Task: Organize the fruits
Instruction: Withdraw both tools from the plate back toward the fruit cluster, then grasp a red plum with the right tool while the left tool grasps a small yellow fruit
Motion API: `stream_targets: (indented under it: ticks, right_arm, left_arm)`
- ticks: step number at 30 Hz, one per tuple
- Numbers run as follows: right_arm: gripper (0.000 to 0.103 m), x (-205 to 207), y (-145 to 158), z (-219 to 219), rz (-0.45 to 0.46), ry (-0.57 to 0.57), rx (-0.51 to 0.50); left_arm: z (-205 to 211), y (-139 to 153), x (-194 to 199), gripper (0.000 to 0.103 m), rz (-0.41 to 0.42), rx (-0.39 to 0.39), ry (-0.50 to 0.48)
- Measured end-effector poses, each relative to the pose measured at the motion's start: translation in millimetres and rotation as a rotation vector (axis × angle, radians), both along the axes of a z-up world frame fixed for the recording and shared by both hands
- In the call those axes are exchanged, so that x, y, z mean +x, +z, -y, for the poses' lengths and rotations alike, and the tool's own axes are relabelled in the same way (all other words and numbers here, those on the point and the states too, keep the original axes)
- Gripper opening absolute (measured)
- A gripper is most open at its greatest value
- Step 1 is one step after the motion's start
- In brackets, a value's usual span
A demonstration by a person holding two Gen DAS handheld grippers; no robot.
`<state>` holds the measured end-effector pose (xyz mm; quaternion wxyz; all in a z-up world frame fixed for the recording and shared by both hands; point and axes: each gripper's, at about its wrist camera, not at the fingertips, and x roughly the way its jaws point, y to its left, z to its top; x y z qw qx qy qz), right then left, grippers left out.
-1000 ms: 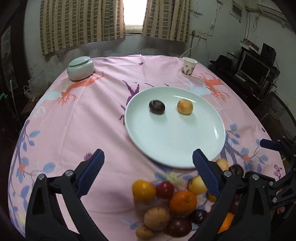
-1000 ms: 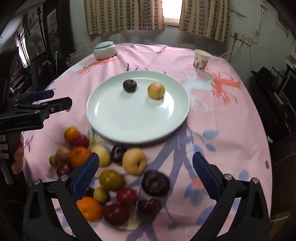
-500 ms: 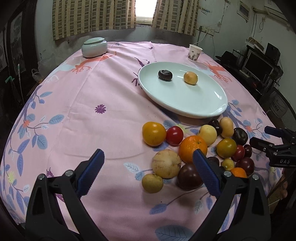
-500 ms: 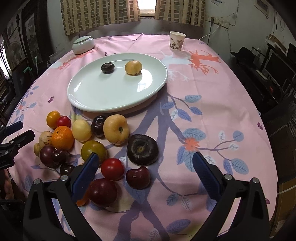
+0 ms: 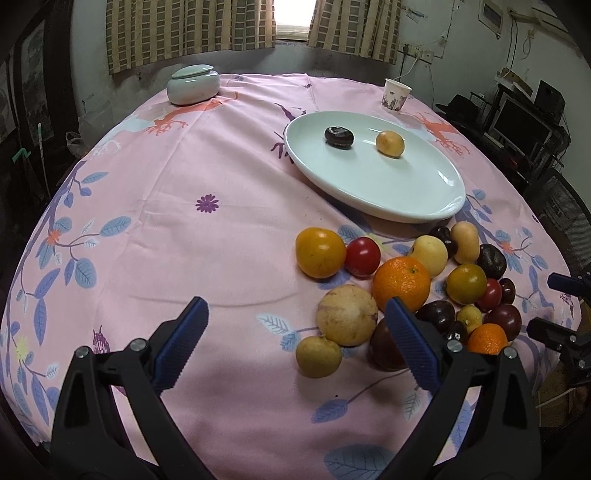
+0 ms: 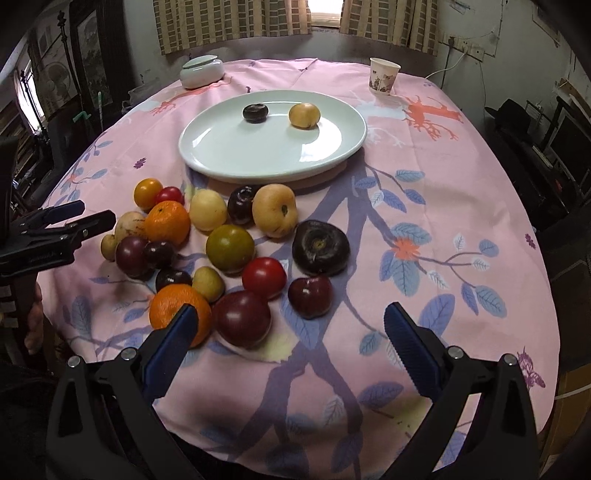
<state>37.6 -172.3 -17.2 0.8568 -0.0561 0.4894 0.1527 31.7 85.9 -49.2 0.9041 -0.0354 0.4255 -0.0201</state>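
Left gripper w/ blue pads spread wide, nothing btwn them, hanging over bare pink cloth just left of the fruit pile; its right finger overlaps a dark plum in the left wrist view. Right gripper likewise spread wide & empty, low over the near edge of the pile; its left finger covers part of an orange, and a big dark-red plum sits btwn the fingers, not touched. Fruit pile: loose cluster on the cloth in front of the white plate, incl. a second orange, red tomato, green-yellow fruit, pale peach, large black-purple fruit, yellow tomato, tan round fruit; most touching neighbours. On the plate: one dark plum-like fruit & one yellow fruit, apart from each other. Further back: lidded pale ceramic jar far left, paper cup far right. Table round, covered by pink tablecloth w/ blue leaves & orange tree print. Room dim: checked curtains either side of a bright window, monitor & electronics at right.
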Motion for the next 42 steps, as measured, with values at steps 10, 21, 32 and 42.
stream_targets:
  ticks: [10, 21, 32, 42]
  right_arm:
    - [0.070, -5, -11, 3, -0.032, -0.027, 0.066]
    - [0.044, -8, -22, -17, -0.082, 0.030, 0.082]
    - [0.037, -5, -22, -27, -0.022, 0.039, 0.031]
    - [0.037, -6, -25, -8, -0.064, -0.021, 0.066]
  left_arm:
    - [-18, -6, -20, 0.098, -0.022, 0.008, 0.041]
    - [-27, -2, -39, 0.098, -0.011, 0.010, 0.064]
    - [-10, -18, -30, 0.098, -0.054, 0.053, 0.011]
    - [-4, -38, -3, 0.085, -0.079, 0.067, 0.027]
